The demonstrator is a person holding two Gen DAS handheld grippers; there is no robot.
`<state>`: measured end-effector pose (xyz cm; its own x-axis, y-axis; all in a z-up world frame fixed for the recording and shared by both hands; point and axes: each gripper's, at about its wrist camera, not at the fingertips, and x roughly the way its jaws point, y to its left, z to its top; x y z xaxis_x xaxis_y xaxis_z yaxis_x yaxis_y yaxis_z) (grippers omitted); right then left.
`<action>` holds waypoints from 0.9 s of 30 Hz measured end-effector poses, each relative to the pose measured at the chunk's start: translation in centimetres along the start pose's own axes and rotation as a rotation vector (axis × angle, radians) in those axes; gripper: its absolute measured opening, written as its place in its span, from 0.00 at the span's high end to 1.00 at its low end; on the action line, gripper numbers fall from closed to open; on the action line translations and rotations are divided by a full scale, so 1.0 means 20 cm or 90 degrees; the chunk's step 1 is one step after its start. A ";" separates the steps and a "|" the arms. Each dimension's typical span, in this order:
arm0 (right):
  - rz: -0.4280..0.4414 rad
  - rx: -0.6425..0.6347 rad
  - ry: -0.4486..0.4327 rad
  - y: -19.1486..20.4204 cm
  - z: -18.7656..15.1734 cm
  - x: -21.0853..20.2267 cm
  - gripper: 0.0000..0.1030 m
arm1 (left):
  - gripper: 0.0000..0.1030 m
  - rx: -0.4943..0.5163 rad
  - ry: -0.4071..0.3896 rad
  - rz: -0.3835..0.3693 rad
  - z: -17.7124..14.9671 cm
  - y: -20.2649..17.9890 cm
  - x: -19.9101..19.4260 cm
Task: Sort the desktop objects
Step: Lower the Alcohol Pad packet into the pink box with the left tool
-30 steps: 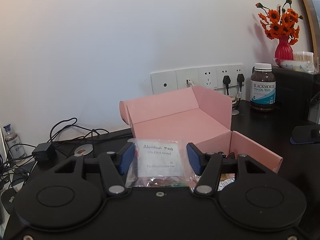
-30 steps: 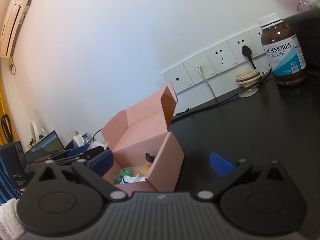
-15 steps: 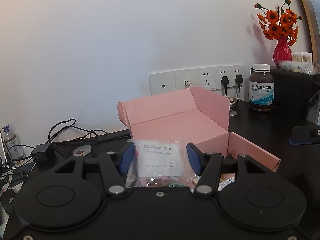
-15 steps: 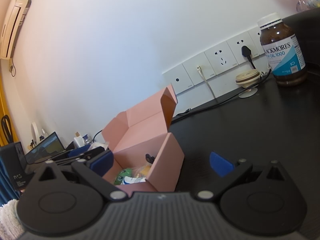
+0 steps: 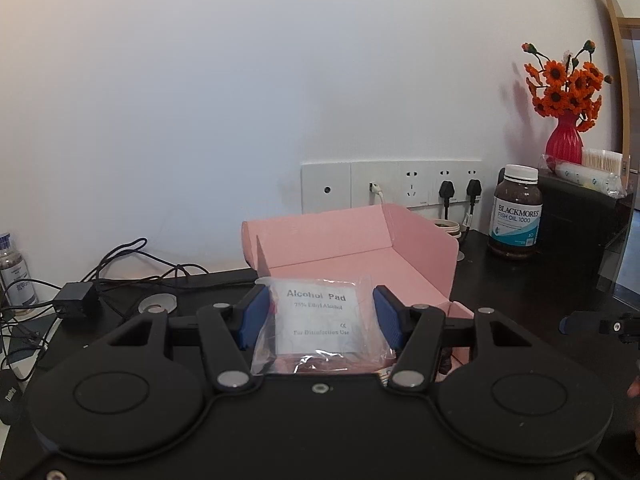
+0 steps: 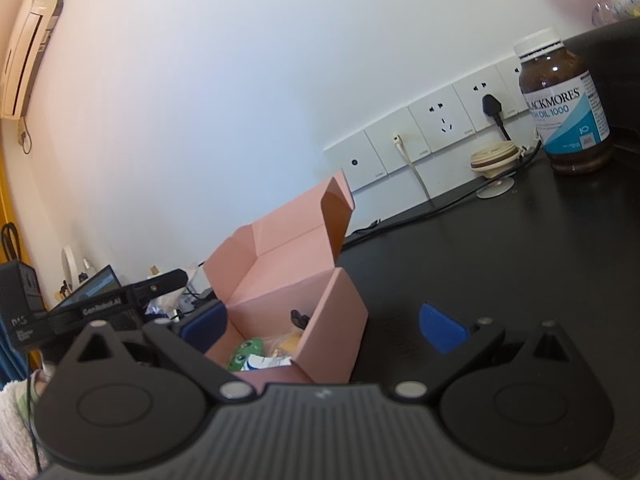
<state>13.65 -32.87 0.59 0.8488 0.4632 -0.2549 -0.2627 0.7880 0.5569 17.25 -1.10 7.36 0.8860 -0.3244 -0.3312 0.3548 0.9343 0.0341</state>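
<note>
Over the pink box (image 5: 352, 248), left gripper (image 5: 316, 314) pinching alcohol pad packet (image 5: 318, 322), lower edge hidden; right gripper (image 6: 324, 326) spread wide, box contents (image 6: 260, 354) partly hidden.

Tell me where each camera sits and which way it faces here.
Left wrist: on the left gripper, facing the wall sockets across the open pink cardboard box; its blue pads clamp a clear alcohol pad packet.
Right wrist: on the right gripper, tilted, viewing the same box from its side; its jaws stand wide with nothing gripped.
Shared: box, brown fish oil bottle, black desk.
</note>
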 end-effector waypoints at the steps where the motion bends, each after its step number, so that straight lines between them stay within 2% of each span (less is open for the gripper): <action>1: 0.001 0.000 -0.001 0.00 0.00 0.00 0.01 | 0.44 0.000 0.006 -0.009 -0.01 -0.02 0.00; 6: 0.003 0.002 -0.002 -0.01 0.00 -0.01 0.01 | 0.44 0.015 0.049 -0.033 -0.07 -0.14 0.06; 13: 0.005 0.002 -0.005 -0.01 0.00 -0.01 0.01 | 0.44 0.027 0.102 -0.011 -0.13 -0.20 0.18; 21: 0.009 0.001 -0.007 -0.01 0.00 -0.02 0.01 | 0.44 -0.014 0.176 0.010 -0.13 -0.17 0.29; 27: 0.015 0.000 -0.008 -0.01 0.00 -0.02 0.01 | 0.44 -0.002 0.203 0.031 -0.12 -0.17 0.32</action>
<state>13.38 -33.26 0.66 0.8485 0.4758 -0.2318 -0.2819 0.7770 0.5629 21.01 -5.95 2.97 0.7640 -0.2174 -0.6075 0.3129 0.9483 0.0541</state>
